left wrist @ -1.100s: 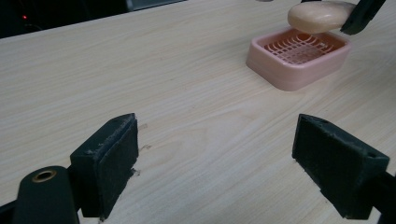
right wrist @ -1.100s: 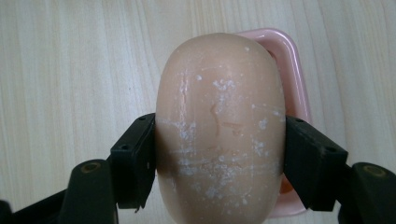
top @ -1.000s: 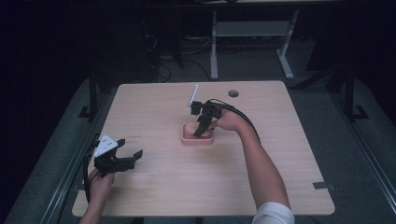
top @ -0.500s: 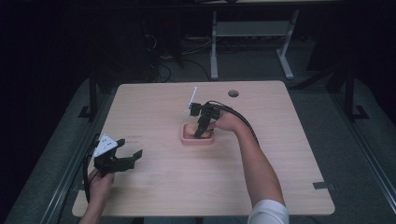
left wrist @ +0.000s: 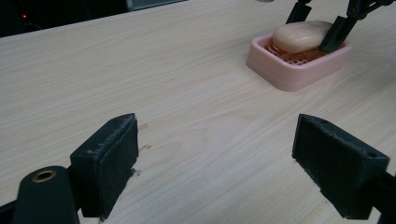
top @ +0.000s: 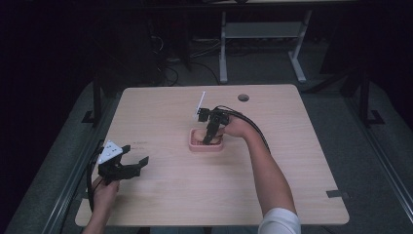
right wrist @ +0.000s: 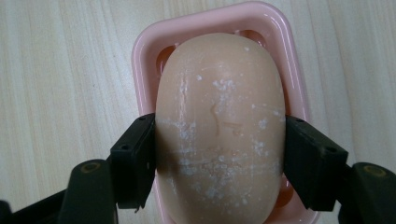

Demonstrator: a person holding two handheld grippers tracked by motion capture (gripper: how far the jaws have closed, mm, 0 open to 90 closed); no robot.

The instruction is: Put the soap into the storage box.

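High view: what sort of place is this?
Likely a lab or test workspace: a bare wooden table in a dark room, cables on the floor, another desk frame behind.

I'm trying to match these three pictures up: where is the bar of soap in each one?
High view: the soap lies mid-table in the pink dish, mostly hidden under the right hand-held gripper.
Left gripper view: soap at the upper right, in the dish, the other gripper's black jaws on either side of it.
Right gripper view: soap at the centre, between the jaws.
Shared landmark: the pink dish.
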